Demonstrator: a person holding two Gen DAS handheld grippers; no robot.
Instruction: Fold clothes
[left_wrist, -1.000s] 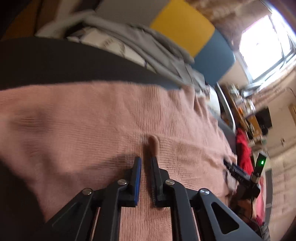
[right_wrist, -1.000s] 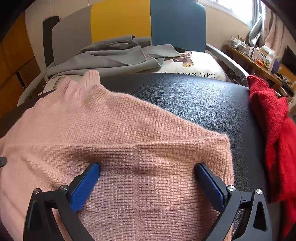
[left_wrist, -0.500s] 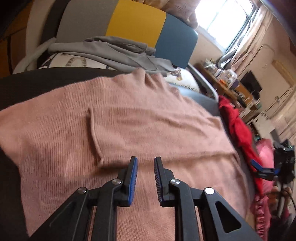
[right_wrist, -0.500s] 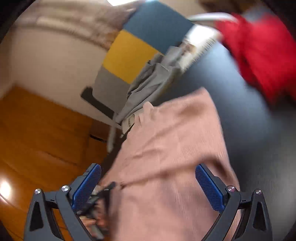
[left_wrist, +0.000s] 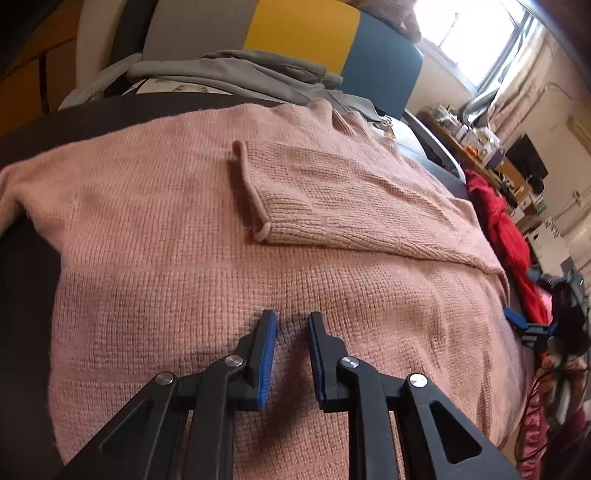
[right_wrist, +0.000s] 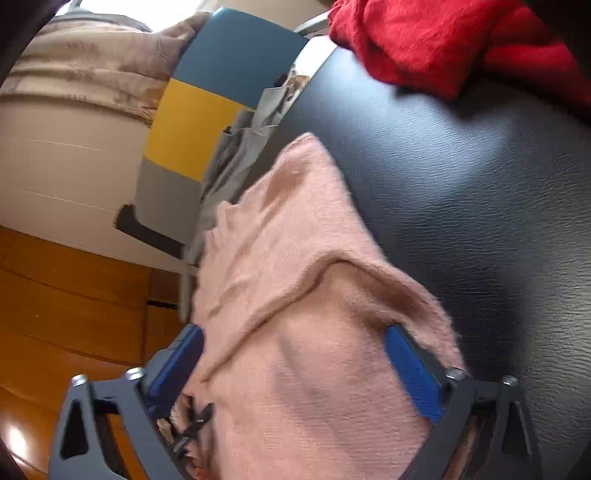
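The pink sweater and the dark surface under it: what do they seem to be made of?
The pink sweater looks like a soft knit, probably wool or acrylic: rows of stitches show, and its edge is fuzzy in the right wrist view. The dark surface looks like leather or faux leather, slightly glossy: it has a fine wrinkled grain and soft highlights. Which of the two it is cannot be told.

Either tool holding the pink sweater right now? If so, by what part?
Neither. The left tool hovers over the pink sweater, jaws slightly apart and empty. The right tool has been closing, jaws wide either side of the sweater's edge, not pinching.
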